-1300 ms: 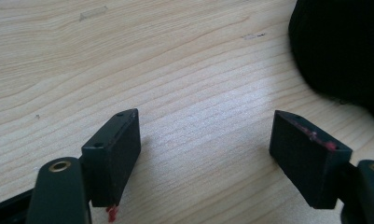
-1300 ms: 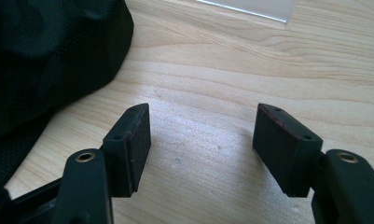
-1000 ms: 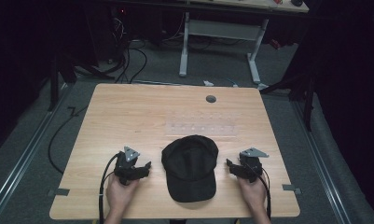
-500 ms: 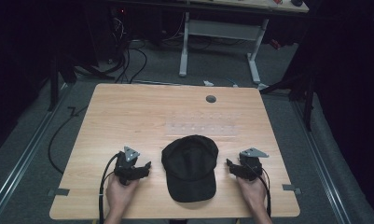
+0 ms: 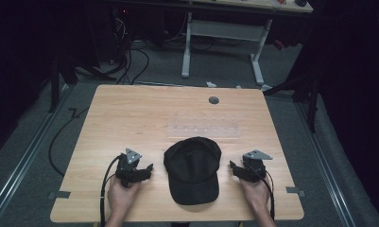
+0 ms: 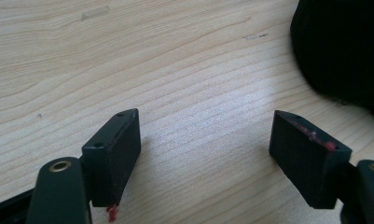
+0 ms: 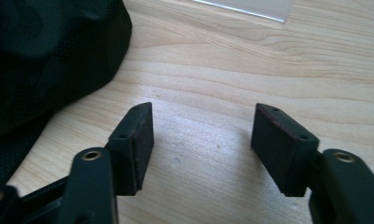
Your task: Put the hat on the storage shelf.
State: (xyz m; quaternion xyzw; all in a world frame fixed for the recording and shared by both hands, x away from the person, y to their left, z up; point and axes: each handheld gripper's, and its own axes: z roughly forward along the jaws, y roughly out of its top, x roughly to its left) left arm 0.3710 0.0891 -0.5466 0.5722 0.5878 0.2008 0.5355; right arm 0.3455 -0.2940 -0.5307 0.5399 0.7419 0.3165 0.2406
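A black baseball cap (image 5: 193,168) lies on the wooden table (image 5: 130,118) near its front edge, brim toward the person. To the cap's left, my left gripper (image 5: 148,169) rests on the table in the person's hand, jaws open over bare wood (image 6: 205,126); the cap (image 6: 343,46) is off to the upper right of them. My right gripper (image 5: 233,166) sits to the cap's right, pointing at it. Its jaws (image 7: 203,121) have just been closing a little but still stand open, with nothing between them, and the cap (image 7: 45,56) lies just beyond the left jaw.
A clear plastic sheet (image 5: 206,125) lies flat on the table beyond the cap, its edge in the right gripper view (image 7: 245,7). A round grey cable hole (image 5: 213,100) sits near the far edge. A white desk frame (image 5: 222,33) stands behind the table.
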